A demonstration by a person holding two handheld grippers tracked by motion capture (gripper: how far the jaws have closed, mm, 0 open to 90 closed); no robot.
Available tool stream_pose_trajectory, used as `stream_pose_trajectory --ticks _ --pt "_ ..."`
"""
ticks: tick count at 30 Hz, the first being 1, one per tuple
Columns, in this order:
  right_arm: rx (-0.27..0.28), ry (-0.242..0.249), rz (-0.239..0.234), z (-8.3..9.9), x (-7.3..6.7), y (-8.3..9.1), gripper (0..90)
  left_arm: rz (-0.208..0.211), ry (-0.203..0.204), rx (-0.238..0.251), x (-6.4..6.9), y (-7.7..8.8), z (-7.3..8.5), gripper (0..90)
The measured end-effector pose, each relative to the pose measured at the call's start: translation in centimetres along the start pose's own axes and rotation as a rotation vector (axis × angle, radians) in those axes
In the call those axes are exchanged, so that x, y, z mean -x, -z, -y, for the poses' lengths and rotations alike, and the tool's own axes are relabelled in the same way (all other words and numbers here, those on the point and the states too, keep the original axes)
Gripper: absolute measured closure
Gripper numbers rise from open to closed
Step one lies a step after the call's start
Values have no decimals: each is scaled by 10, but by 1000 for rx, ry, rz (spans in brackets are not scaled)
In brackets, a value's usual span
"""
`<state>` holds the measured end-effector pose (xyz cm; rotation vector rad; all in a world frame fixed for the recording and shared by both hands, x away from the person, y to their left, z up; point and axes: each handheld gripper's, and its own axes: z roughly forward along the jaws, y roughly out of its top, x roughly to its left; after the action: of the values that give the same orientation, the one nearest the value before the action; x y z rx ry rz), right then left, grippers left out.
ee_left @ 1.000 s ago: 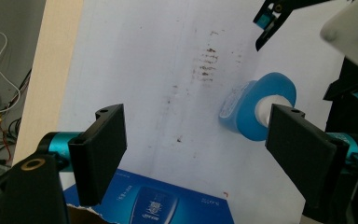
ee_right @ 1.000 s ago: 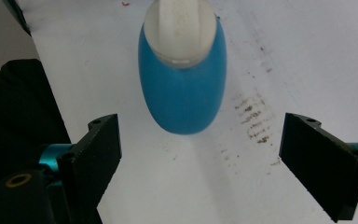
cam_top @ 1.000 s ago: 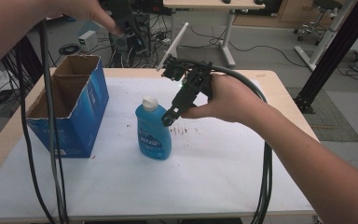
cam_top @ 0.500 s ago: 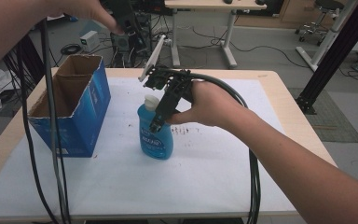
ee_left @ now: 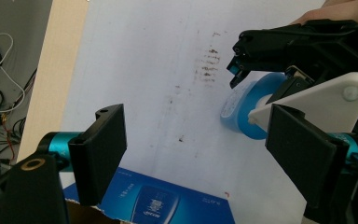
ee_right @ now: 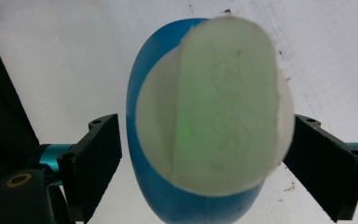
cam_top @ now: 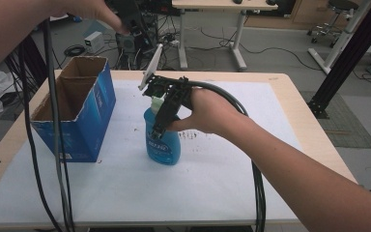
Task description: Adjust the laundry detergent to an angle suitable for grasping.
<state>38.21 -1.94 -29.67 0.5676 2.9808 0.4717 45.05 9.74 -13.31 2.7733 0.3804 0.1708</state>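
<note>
Since a second ago, when my right gripper (cam_top: 158, 126) sat off to the bottle's right, I've brought it in over the blue bottle (cam_top: 163, 142). It now comes down around the white cap (ee_right: 223, 107) from above. Jaws are spread wide, one on each side of the cap, neither touching yet as far as the right gripper view shows. Bottle stands upright on the white mat (cam_top: 212, 183), mid-table, just right of the open blue cardboard box (cam_top: 84, 118) and apart from it.

My left gripper (ee_left: 200, 154) is held up high at the far left, jaws wide apart, holding nothing, looking down at the box edge and the bottle.

My read: approach is done and the grasp comes next. Cap is well centred between the jaws, so closing should catch the cap or neck. Risk: the cap is smooth and rounded, so it may slip or tilt the bottle on lift. Box looks like the likely drop target.
</note>
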Motion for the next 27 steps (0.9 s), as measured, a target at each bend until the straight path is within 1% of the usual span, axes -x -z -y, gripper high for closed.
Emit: stream_pose_trajectory --ticks 7,8,9,27 --pt "-5 7 9 -2 -1 -3 129 -1 0 0 0 0 0 206" --pt "-7 9 8 -2 -1 -3 161 -2 0 0 0 0 0 206" --pt "-4 16 -6 -2 -1 -3 189 -4 1 0 0 0 0 206" --pt "0 12 17 -2 -1 -2 191 -8 3 -1 0 0 0 206"
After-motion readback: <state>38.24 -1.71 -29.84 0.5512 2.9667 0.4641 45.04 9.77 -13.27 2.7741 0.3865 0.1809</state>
